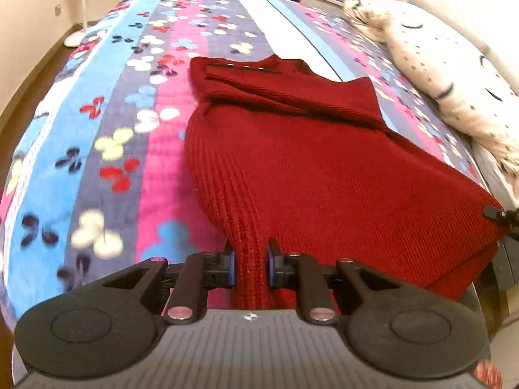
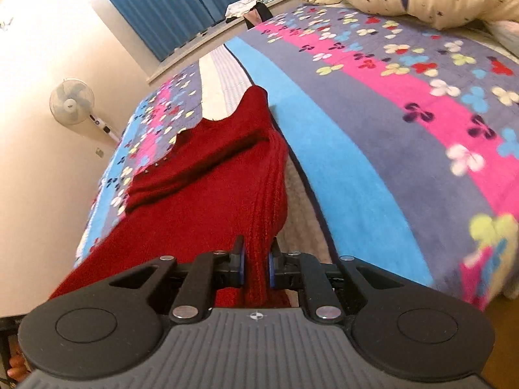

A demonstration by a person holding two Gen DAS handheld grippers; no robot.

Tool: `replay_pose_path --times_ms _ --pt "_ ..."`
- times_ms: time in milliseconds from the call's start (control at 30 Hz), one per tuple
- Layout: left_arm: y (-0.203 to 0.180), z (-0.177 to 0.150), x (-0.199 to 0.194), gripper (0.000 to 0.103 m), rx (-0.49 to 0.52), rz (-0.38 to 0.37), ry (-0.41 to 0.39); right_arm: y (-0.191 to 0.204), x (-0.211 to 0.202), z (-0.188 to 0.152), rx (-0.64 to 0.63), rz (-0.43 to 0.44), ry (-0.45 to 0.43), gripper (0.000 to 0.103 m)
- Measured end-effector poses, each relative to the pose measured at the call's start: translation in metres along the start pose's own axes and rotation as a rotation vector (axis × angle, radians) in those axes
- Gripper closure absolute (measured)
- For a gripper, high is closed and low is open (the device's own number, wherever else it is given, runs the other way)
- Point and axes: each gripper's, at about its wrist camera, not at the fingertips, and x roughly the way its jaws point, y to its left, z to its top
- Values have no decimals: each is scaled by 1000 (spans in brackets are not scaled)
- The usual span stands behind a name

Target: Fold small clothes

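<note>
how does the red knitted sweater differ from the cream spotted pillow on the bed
The red knitted sweater is dark, plain and ribbed; the cream spotted pillow is pale with small dark marks. The sweater lies spread along the middle of the striped floral blanket, its near edge pinched by both hand-held grippers, left and right; the pillow sits plump at the bed's side, untouched. Both are soft textiles on the bed.

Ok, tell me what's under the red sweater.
The red sweater lies on the floral striped blanket, which shows all around it. Anything directly beneath the knit is covered and can't be seen.
</note>
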Motion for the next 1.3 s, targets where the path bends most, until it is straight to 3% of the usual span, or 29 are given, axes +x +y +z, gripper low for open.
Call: replay_pose_path --times_ms 200,367,567,767,800,833,867,900,933,967,1067,1167,1300 --pt "-4 -67 -37 84 -38 -48 45 -22 -60 -48 110 -4 60 90" --pt "6 -59 -37 84 -84 -49 54 -14 -63 -36 138 -6 99 90" --pt "20 19 -20 84 -119 -56 18 1 -13 43 213 9 118 90" --pt "41 163 60 81 -127 -18 -31 10 108 161 317 -55 86 90" --pt "50 191 84 73 -164 5 -33 7 133 177 343 -86 83 89" --pt "60 213 107 56 -206 30 -28 5 159 193 368 -121 83 87" --pt "71 239 134 26 -250 78 -19 3 186 206 377 -159 83 79" --pt "83 257 156 16 -299 148 -10 -1 213 215 372 -209 71 70" --pt "91 270 168 14 -327 205 -16 -3 231 220 361 -272 50 47" --pt "100 280 178 14 -351 254 -30 -5 242 222 343 -297 26 36" --pt "119 280 189 13 -404 190 -24 -19 247 208 312 -208 19 32" --pt "116 253 193 7 -305 140 -15 -34 241 182 265 -129 25 29" --pt "107 220 213 6 -229 68 50 -43 256 163 203 -174 59 29"
